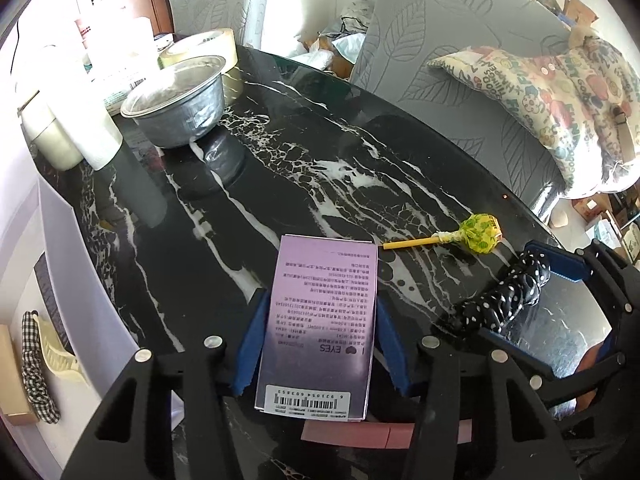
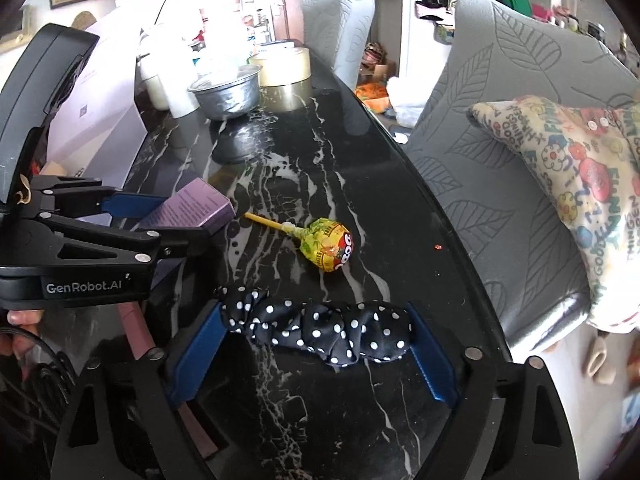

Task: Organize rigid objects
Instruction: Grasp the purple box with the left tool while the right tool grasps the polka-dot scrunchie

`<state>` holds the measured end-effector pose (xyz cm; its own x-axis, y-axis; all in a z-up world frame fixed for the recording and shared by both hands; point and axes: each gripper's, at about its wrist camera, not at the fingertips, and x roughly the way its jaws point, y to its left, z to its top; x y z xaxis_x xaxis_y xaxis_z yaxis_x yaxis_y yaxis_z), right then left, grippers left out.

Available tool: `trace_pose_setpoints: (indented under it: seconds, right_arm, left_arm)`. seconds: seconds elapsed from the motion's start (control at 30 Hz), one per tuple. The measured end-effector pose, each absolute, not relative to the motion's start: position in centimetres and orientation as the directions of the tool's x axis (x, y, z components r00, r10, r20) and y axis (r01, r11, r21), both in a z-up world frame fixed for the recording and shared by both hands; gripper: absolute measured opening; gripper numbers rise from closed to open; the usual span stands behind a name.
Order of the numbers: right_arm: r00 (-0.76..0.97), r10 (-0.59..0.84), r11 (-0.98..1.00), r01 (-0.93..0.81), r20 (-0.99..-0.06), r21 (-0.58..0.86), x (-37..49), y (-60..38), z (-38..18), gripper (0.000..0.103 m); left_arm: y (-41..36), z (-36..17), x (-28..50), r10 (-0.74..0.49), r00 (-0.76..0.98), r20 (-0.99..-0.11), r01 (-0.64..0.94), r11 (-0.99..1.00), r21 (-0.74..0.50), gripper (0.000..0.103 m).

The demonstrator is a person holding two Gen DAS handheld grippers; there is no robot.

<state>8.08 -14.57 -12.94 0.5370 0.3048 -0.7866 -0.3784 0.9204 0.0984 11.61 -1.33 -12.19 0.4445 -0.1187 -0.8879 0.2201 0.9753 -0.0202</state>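
Note:
A purple box [image 1: 320,320] with printed text and a barcode sits between the blue pads of my left gripper [image 1: 320,300], which press on its long sides. In the right wrist view the box [image 2: 192,204] tilts up from the black marble table [image 2: 352,160] in the left gripper [image 2: 180,220]. A black scrunchie with white dots [image 2: 320,332] lies flat on the table between the pads of my right gripper [image 2: 316,312]. The pad tips stand at its two ends and do not squeeze it. Just beyond lies a yellow-wrapped lollipop [image 2: 328,250] on a yellow stick.
A metal bowl [image 1: 180,100], a tape roll [image 1: 216,46] and white cups [image 1: 100,128] crowd the table's far left end. A pink strip [image 1: 356,434] lies under the left gripper. Grey leaf-patterned chairs [image 2: 500,152] with a printed cushion [image 2: 580,168] stand along the right edge.

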Motion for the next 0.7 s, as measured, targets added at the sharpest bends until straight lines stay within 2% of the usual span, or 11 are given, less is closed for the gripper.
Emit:
trace_pose_setpoints:
  seconds: [0.17, 0.7]
  right_arm:
    - [0.547, 0.306, 0.925, -0.365, -0.779, 0.107, 8.1, -14.8, -12.9, 0.082]
    - [0.579, 0.359, 0.919, -0.356, -0.733, 0.169, 6.6, -15.8, -11.3, 0.082]
  left_arm:
    - [-1.2, -12.1, 11.3, -0.119, 0.446, -0.887, 0.201, 0.979, -0.03, 0.052]
    - [-0.7, -9.2, 9.5, -0.13, 0.491, -0.861, 0.178, 0.983, -0.047, 0.052]
